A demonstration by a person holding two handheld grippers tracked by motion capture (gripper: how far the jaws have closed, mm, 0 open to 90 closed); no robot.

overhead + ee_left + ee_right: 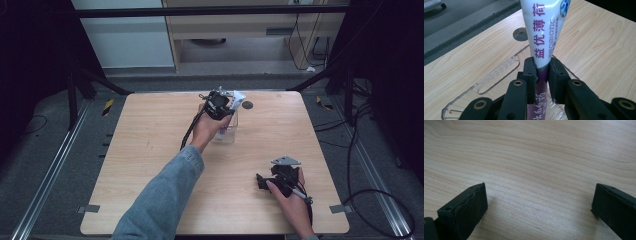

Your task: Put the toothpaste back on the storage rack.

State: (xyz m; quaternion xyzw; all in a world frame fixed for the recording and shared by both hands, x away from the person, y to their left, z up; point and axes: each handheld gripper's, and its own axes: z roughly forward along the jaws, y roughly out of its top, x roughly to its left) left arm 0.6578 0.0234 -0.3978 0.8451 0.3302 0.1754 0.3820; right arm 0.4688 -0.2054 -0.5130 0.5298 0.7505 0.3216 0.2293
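Observation:
A white and purple toothpaste tube (544,37) stands tilted in a clear plastic cup (499,72) near the table's far middle. My left gripper (542,72) is shut on the tube's purple lower part, its pads pressing both sides. From above, the left gripper (220,105) sits over the cup (227,132) with the tube's (237,98) white end sticking up past it. Low over bare wood at the near right, my right gripper (261,181) is open, as its own view (539,202) shows, with nothing between the jaws.
A round grey hole (247,105) lies in the wooden table (150,150) just right of the cup. Black frame legs and cables run along the floor beyond the table's edges. A person's sleeve (160,200) crosses the near middle.

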